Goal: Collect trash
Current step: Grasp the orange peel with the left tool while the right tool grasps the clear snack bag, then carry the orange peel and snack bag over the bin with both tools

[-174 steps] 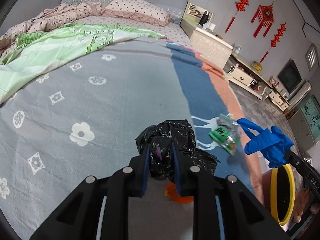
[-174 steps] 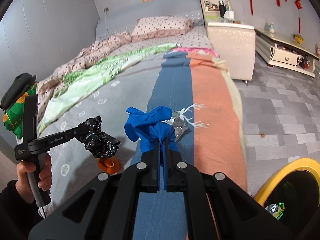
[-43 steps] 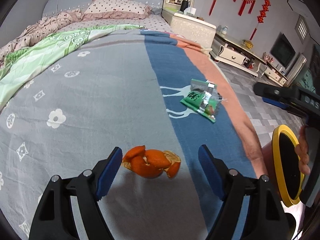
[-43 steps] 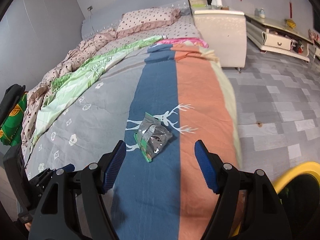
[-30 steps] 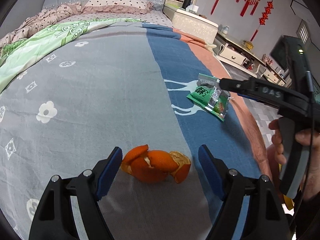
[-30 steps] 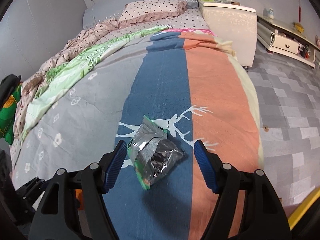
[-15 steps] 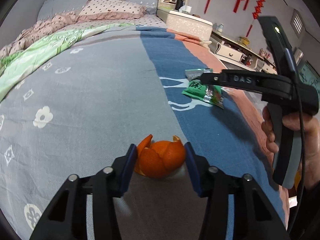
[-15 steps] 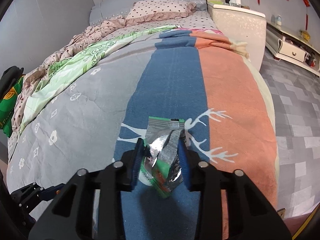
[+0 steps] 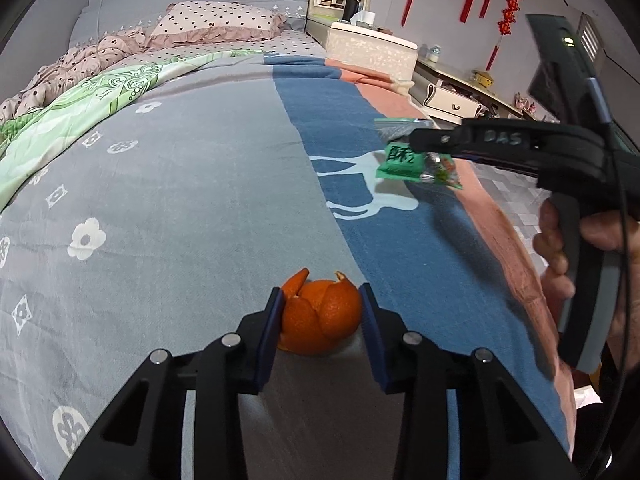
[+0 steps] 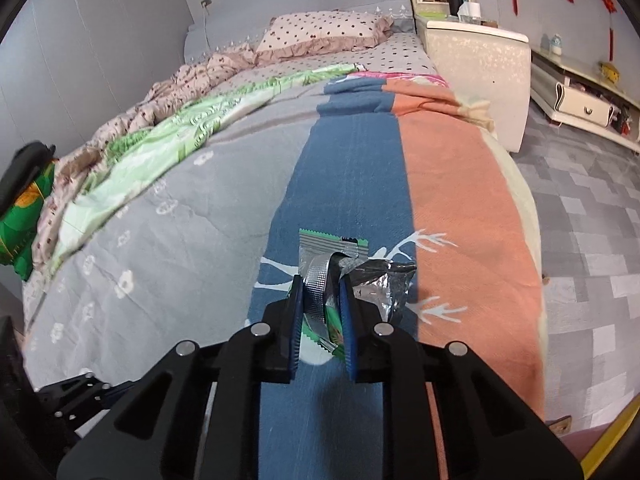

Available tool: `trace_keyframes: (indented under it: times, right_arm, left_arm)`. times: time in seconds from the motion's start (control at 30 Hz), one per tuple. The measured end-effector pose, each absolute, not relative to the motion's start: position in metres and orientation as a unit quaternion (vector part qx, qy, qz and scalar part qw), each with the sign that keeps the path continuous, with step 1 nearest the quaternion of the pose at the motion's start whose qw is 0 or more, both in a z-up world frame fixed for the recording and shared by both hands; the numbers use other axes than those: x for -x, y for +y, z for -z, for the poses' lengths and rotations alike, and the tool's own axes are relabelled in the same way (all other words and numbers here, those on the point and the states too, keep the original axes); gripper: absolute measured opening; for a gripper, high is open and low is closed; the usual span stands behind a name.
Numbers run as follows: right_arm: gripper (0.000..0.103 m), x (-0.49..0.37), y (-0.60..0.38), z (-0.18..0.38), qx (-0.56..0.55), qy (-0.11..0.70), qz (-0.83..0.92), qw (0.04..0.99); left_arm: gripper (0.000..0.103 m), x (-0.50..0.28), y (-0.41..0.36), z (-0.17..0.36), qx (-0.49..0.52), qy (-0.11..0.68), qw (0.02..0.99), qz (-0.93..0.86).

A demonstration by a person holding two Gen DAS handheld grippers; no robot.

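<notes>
My left gripper (image 9: 320, 312) is shut on an orange peel (image 9: 320, 314) that rests on the grey part of the bed cover (image 9: 180, 200). My right gripper (image 10: 322, 300) is shut on a green and silver snack wrapper (image 10: 320, 284) and holds it just above the blue stripe of the cover (image 10: 352, 168). In the left wrist view the wrapper (image 9: 416, 162) hangs from the right gripper's (image 9: 420, 136) tips, lifted off the bed, to the upper right of the peel.
A yellow rim of a bin (image 10: 612, 444) shows at the lower right, on the floor beside the bed. A white bedside cabinet (image 10: 476, 76) and a low TV stand (image 10: 580, 100) stand to the right. Pillows and bunched quilts (image 10: 200, 104) lie at the bed's head.
Both grippers went from wide open to shut: the left closed on the orange peel, the right closed on the snack wrapper and lifted it off the bed.
</notes>
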State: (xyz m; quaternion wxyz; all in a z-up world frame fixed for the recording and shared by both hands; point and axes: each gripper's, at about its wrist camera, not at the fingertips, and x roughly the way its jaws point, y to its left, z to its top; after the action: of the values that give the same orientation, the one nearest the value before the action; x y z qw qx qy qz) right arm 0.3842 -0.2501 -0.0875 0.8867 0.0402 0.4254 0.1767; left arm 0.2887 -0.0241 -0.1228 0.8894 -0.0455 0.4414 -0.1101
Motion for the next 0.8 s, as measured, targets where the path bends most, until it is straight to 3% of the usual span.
trace_keyframes:
  times: [0.5,0.8]
  right_arm:
    - [0.017,-0.294,-0.327,0.024,-0.101,0.407,-0.183,0.889]
    - [0.017,-0.225,-0.38,-0.039,-0.112,0.352,-0.18,0.912]
  left_arm:
    - [0.035,-0.257,-0.052,0.068,0.042,0.403,0.905,0.125]
    - [0.035,-0.238,-0.086,0.022,0.045,0.373,0.915,0.147]
